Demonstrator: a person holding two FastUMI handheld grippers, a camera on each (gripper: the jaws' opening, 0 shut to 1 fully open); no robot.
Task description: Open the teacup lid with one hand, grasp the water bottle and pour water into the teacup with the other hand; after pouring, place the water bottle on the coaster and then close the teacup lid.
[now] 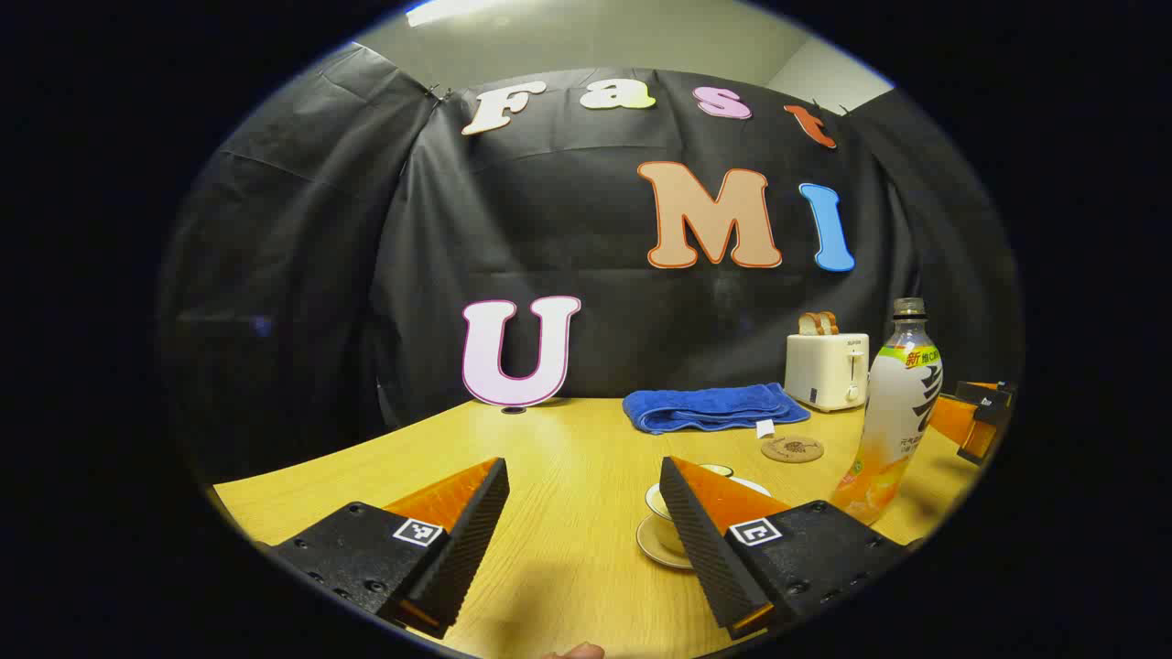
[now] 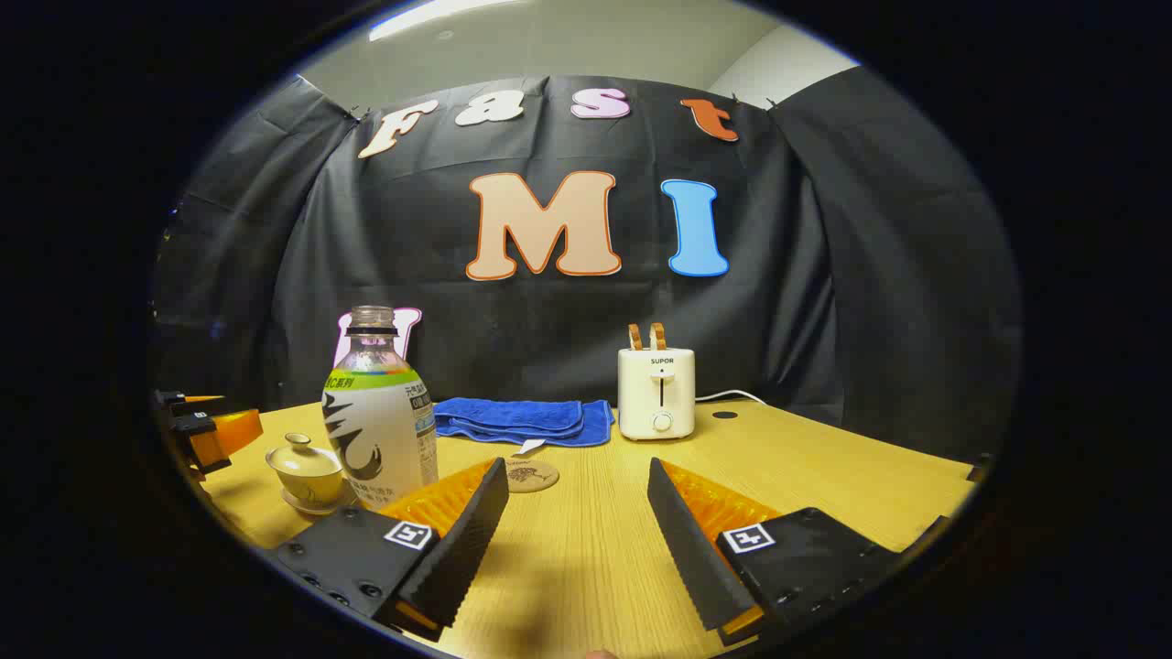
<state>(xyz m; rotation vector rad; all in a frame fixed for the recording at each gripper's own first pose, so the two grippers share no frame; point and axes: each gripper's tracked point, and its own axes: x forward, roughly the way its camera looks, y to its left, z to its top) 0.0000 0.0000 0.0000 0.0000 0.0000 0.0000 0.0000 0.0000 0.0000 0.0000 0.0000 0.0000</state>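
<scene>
The left gripper (image 1: 586,540) hangs low over the table with its fingers spread wide and nothing between them. The teacup (image 1: 661,522) sits just past its right finger, partly hidden behind it, which suits a reach for the lid. In the right gripper view the lid (image 2: 300,446) is on the cup, so the opening step looks not yet done.

The right gripper (image 2: 577,540) is also spread wide and empty, aimed at open table between the water bottle (image 2: 380,421) and the toaster (image 2: 656,392). The bottle stands upright just left of its left finger, uncapped, close beside the teacup; that nearness should keep the pour short. The coaster (image 2: 533,475) lies bare a little behind the bottle, near the front edge of a folded blue towel (image 2: 522,419), ready to receive the bottle afterwards.

Everything rests on a pale wooden table (image 2: 824,476), smooth and level, lit from above. The toaster holds two slices of bread, and its cord trails off behind it. Black cloth closes the booth behind the table, with a light ceiling above.
</scene>
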